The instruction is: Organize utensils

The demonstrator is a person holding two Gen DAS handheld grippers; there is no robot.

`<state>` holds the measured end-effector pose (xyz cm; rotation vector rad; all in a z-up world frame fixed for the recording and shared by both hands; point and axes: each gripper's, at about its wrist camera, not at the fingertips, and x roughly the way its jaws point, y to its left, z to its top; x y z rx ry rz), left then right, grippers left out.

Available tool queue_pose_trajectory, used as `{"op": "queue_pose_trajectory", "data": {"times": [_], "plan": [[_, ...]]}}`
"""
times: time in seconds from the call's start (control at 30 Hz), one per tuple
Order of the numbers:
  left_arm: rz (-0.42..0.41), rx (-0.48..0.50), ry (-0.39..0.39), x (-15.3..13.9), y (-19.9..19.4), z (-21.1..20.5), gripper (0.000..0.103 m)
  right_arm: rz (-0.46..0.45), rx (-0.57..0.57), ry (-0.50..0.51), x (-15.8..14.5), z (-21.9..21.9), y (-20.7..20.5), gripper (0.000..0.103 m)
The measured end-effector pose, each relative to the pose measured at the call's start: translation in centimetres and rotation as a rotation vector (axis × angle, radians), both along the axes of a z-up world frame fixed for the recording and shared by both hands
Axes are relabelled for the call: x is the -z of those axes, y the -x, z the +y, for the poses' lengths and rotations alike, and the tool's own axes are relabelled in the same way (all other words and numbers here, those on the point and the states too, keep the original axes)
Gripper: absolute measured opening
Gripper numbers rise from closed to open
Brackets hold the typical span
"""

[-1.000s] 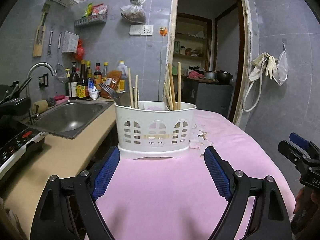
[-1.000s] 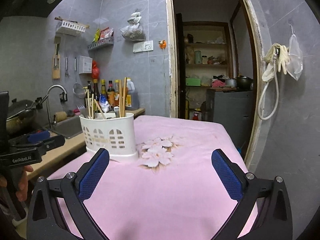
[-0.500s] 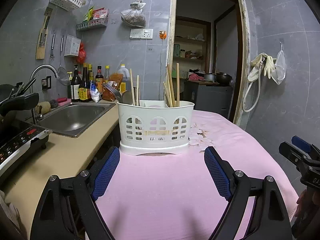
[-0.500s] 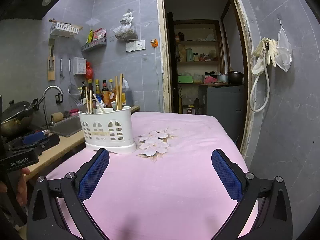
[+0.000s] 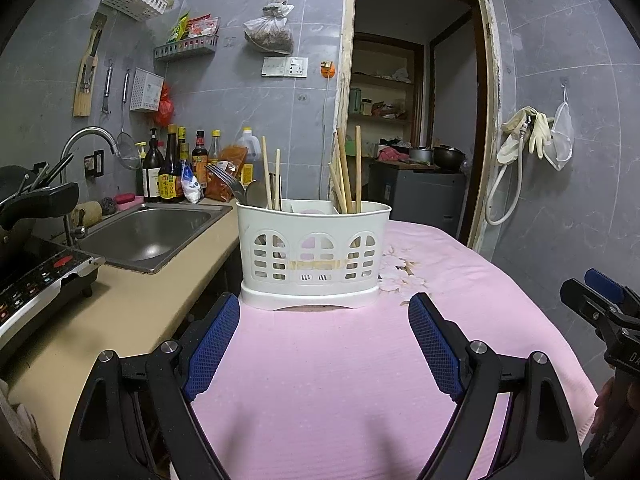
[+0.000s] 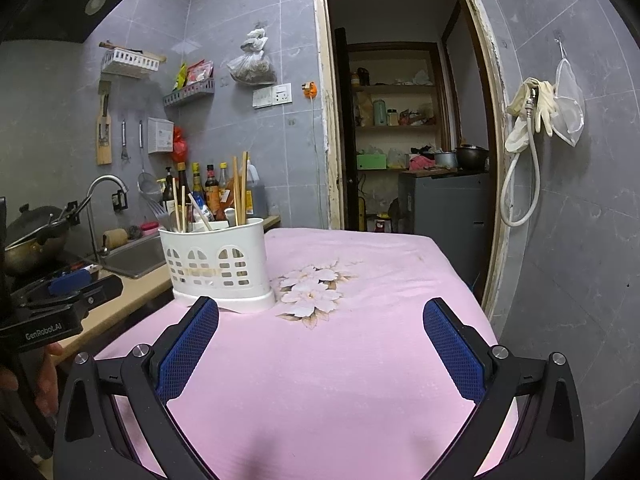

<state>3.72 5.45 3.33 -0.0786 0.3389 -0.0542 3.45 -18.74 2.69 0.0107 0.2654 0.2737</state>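
A white plastic utensil caddy (image 5: 314, 256) stands on the pink tablecloth (image 5: 320, 380), straight ahead of my left gripper (image 5: 324, 312). It holds wooden chopsticks (image 5: 347, 176), a fork (image 5: 225, 179) and a spoon (image 5: 256, 194), all upright. The left gripper is open and empty, just short of the caddy's base. In the right wrist view the caddy (image 6: 218, 260) is ahead to the left. My right gripper (image 6: 320, 316) is open and empty above the cloth.
A beige counter (image 5: 100, 320) with a steel sink (image 5: 148, 236), sauce bottles (image 5: 172, 172) and an induction hob (image 5: 36, 280) runs along the left. An open doorway (image 6: 412, 140) lies behind the table. A flower print (image 6: 312, 292) marks the cloth.
Both grippers have drawn back slightly and levelled, so the caddy sits a little lower and farther in both views. Both stay open and empty.
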Motion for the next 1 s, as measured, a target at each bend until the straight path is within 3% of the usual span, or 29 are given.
{"op": "queue_pose_trajectory", "data": {"times": [1.0], "plan": [[-0.004, -0.002, -0.004, -0.07, 0.04, 0.27, 0.083, -0.005, 0.002, 0.000, -0.27, 0.07, 0.02, 0.103]]}}
